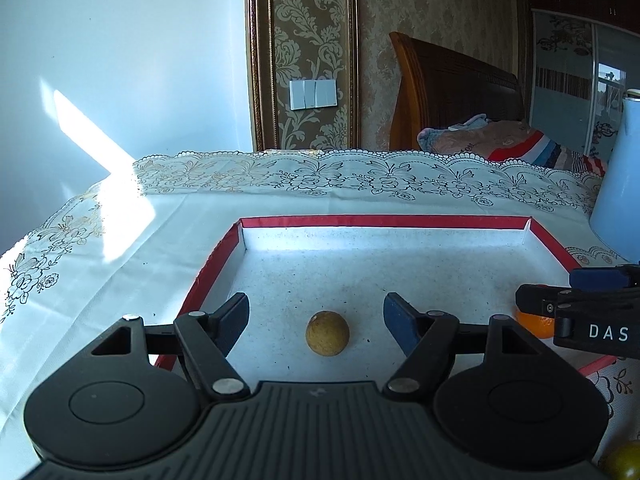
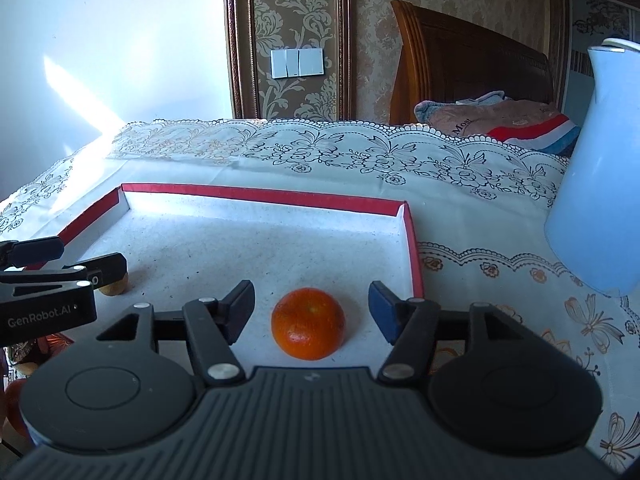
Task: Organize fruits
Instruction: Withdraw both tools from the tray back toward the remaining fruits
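Note:
A shallow white tray with a red rim (image 1: 384, 221) (image 2: 264, 194) lies on the lace-edged tablecloth. A small tan round fruit (image 1: 327, 333) rests on the tray floor between the fingers of my open left gripper (image 1: 316, 318); the fingers do not touch it. An orange (image 2: 308, 323) rests on the tray floor between the fingers of my open right gripper (image 2: 312, 312), also untouched. In the left wrist view the right gripper (image 1: 576, 304) hides most of the orange (image 1: 534, 326). In the right wrist view the left gripper (image 2: 60, 264) covers the tan fruit (image 2: 114, 286).
A tall pale blue jug (image 1: 618, 184) (image 2: 596, 168) stands right of the tray. A greenish fruit (image 1: 624, 462) lies off the tray at the lower right. A red fruit (image 2: 14, 404) lies at the lower left. A bed with a wooden headboard (image 1: 452, 80) is behind.

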`<state>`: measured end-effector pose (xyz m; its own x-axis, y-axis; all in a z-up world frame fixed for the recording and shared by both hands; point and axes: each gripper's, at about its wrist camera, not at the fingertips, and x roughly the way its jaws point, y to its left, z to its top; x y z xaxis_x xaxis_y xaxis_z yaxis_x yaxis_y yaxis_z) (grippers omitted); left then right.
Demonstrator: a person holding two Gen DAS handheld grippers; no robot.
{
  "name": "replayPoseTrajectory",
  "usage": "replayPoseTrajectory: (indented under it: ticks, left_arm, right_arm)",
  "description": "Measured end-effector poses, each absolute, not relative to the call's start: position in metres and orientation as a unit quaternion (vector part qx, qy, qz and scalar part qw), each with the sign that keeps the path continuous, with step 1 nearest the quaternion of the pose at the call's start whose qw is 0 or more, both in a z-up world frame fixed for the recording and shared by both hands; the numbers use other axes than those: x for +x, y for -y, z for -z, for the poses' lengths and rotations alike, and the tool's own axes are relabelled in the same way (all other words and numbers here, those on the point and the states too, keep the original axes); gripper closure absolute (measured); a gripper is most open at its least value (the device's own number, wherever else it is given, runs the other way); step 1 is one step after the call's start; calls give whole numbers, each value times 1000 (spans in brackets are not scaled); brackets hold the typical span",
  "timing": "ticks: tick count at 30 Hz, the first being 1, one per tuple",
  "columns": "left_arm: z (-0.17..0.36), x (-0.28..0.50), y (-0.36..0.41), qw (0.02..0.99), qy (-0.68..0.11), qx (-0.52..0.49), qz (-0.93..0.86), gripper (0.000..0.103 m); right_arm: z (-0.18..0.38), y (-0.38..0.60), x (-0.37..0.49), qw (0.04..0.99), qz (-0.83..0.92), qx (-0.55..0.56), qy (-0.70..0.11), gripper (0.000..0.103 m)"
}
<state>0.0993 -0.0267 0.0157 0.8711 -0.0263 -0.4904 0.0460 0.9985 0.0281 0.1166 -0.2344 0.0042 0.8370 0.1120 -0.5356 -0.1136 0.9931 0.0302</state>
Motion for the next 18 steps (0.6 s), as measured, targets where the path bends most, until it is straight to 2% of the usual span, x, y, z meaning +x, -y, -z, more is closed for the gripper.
replayPoseTrajectory:
  ticks: [10,12,14,16,18]
  left_arm:
    - [-18,58,13,976,-215,28,20,29]
    - [-17,47,9,979,-200,32,19,21]
    - [-18,37,5,981,-188,33,20,20]
    - [-18,29,1,982,-182,28,26,20]
    - [-18,23,-3,983,-181,26,29,20]
  right_arm:
    - [-7,248,92,964,-54,19,-261,37]
    - [-8,250,83,965,-55,22,-256,36]
    - [-8,252,76,966,-56,28,-249,35]
    - [-9,254,67,968,-55,32,-243,29]
    - [-7,256,58,970,-49,32,-236,28]
